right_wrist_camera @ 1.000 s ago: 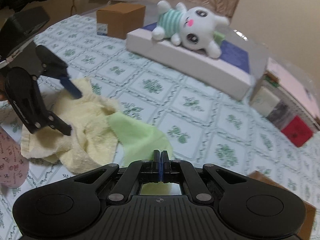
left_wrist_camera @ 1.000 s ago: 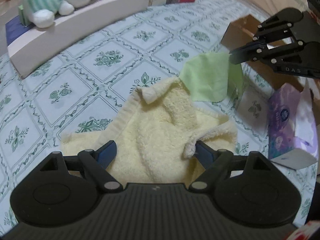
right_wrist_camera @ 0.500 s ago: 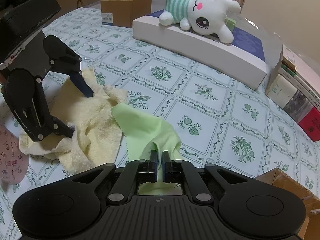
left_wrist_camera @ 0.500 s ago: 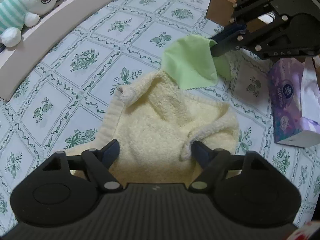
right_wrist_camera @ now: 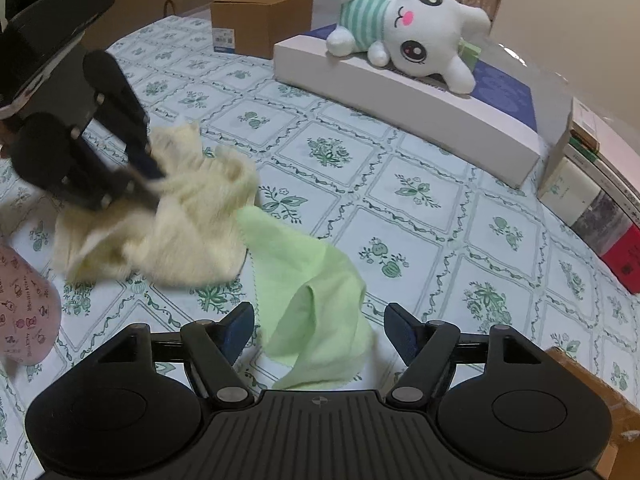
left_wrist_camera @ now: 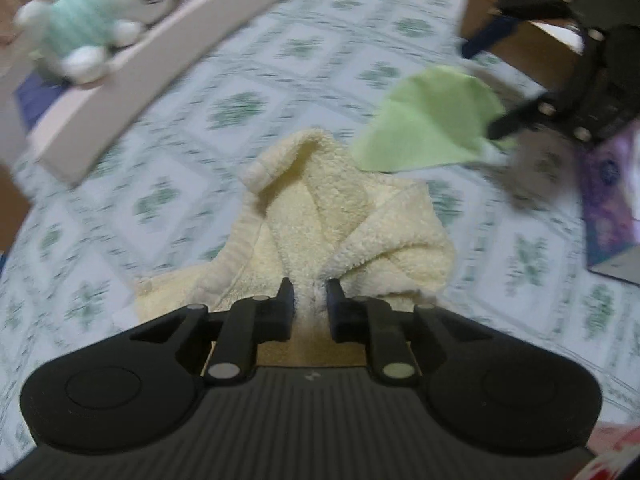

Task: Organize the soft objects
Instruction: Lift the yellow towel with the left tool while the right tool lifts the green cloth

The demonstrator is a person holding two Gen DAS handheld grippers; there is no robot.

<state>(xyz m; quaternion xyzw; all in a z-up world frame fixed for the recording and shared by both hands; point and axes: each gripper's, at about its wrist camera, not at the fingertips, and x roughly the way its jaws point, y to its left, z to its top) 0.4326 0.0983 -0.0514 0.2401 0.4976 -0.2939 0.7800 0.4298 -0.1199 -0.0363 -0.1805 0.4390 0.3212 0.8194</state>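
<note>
Nearest the left gripper (left_wrist_camera: 308, 294): its jaws are closing, with a fold of the yellow towel (left_wrist_camera: 340, 224) pinched between them. The towel is bunched, its near part drawn up into the jaws, the rest heaped on the patterned surface (right_wrist_camera: 420, 216). Grip looks established, though the left wrist view is blurred.

Right gripper (right_wrist_camera: 320, 328): jaws opening, well apart. The green cloth (right_wrist_camera: 312, 296) lies crumpled between them, but neither pad presses on it; it rests on the surface, just beside the towel and touching or overlapping its edge.

Progress, as a judgement: early to middle. The white plush rabbit (right_wrist_camera: 404, 36) already lies on the long white box (right_wrist_camera: 400, 96) at the far side, possibly its sorted place. The green cloth appears set down loose, unfolded. The towel is the item in hand; placing or folding it remains, and probably the cloth too.

Surroundings: pink printed item (right_wrist_camera: 24, 312) at the near left edge; purple packet (left_wrist_camera: 604, 208) close by the right gripper in the left wrist view; brown cardboard box (right_wrist_camera: 260, 24) far left; stacked boxes (right_wrist_camera: 592, 200) far right.

Obstruction: the cloth crowds the towel's edge, so lifting the towel may drag it. The open stretch of surface toward the white box looks unobstructed.
</note>
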